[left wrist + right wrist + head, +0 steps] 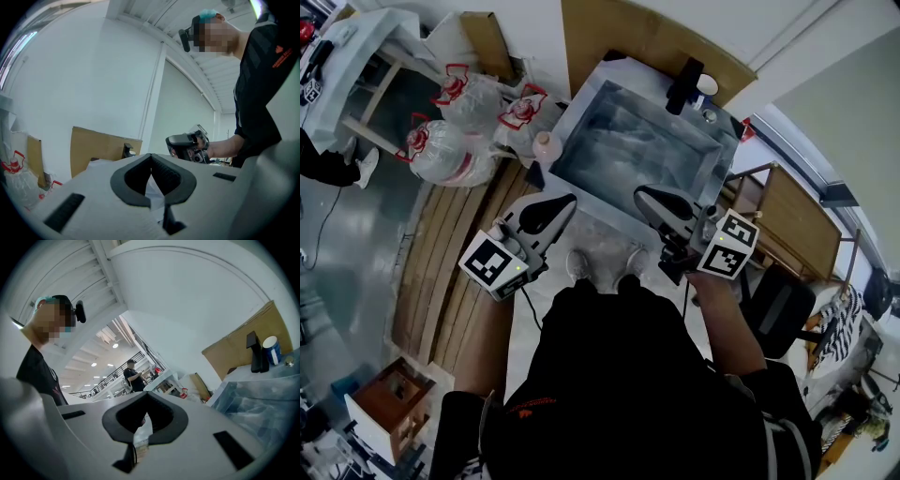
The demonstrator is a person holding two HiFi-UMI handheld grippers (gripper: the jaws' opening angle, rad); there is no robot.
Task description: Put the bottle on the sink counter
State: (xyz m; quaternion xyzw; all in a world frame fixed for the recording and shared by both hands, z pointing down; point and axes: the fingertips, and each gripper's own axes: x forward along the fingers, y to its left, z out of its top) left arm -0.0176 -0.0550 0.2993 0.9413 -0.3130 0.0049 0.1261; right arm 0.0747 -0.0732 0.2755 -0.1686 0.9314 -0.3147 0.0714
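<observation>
Two hand-held grippers point level at a steel sink [577, 117] wrapped in clear plastic film, seen from above by a person standing in front of it. Left gripper [555, 208] hovers at the sink's near left corner, its black jaws pressed together with nothing between them, as its own view [151, 154] confirms. Right gripper [654, 199] hovers over the sink's near rim, and its jaws also meet at the tips and hold nothing [146, 393]. Neither touches the small pinkish bottle with a pale cap [546, 146], which stands upright just beside the sink's left rim; whether it rests on the counter or lower down cannot be told. Further left of the sink lie several large clear plastic water jugs with red handles [441, 150]. A black tap [684, 86] and a white cup [706, 84] stand at the sink's far rim, and a brown cardboard sheet [647, 37] leans against the wall behind the sink
</observation>
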